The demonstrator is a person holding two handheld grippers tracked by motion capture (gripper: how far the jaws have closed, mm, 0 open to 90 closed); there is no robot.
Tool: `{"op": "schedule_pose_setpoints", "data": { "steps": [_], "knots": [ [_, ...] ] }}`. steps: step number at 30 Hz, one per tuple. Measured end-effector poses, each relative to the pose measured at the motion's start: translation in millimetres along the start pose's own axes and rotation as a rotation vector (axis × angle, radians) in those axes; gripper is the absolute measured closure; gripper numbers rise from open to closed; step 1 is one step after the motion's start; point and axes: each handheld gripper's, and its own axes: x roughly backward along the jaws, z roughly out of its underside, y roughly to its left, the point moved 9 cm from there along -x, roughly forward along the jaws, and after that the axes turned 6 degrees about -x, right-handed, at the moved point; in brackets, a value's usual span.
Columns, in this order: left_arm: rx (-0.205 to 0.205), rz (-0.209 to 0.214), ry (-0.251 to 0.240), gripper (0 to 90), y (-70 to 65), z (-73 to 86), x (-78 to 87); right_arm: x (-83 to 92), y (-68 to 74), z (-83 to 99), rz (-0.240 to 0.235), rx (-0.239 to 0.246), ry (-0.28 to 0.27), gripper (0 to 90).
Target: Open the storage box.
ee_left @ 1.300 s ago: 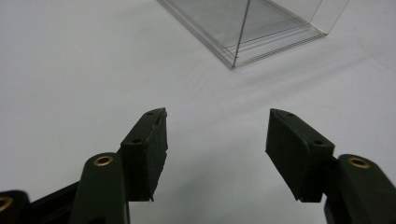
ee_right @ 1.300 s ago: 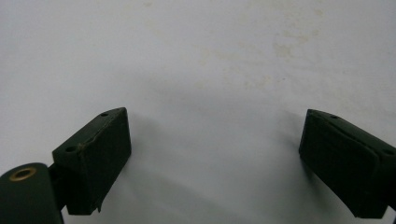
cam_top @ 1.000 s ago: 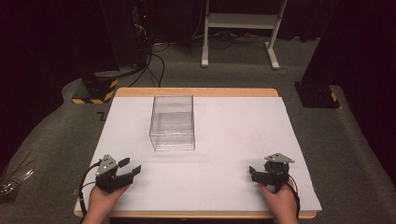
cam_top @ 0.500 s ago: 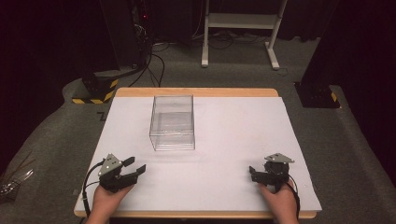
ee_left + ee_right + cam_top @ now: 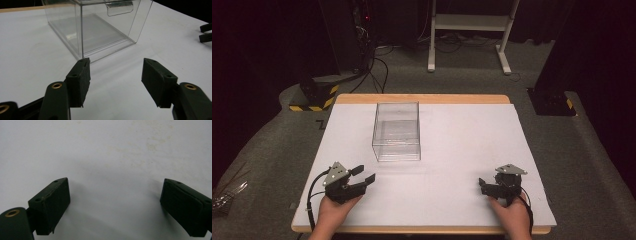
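Facing the clear box, my left tool hangs wide and empty just short of its near left corner. Box stands upright on the white surface, long axis running away from me, handle end nearest. Left tool has crept closer since a second ago. Right tool, well right of the box, wide, empty, unmoved.

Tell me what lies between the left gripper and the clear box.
Nothing: bare white table between left gripper and clear box, seen in the high view and left gripper view.
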Motion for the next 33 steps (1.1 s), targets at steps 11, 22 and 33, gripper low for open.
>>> {"op": "schedule_pose_setpoints", "data": {
  "steps": [11, 22, 33],
  "knots": [
    [-0.037, 0.007, 0.005, 40.9, -5.5, -11.8, -15.2, 0.1, 0.1, 0.0, 0.0, 0.0, 0.0, 9.2],
    [-0.04, 0.006, -0.001, 38.9, -7.4, -23.1, -33.1, 0.0, 0.1, -0.1, -0.001, 0.0, -0.003, 9.2],
    [-0.021, 0.026, 0.0, 38.8, -5.5, -29.7, -48.3, 0.1, 0.0, 0.0, 0.0, 0.001, -0.001, 9.3]
  ]
}}
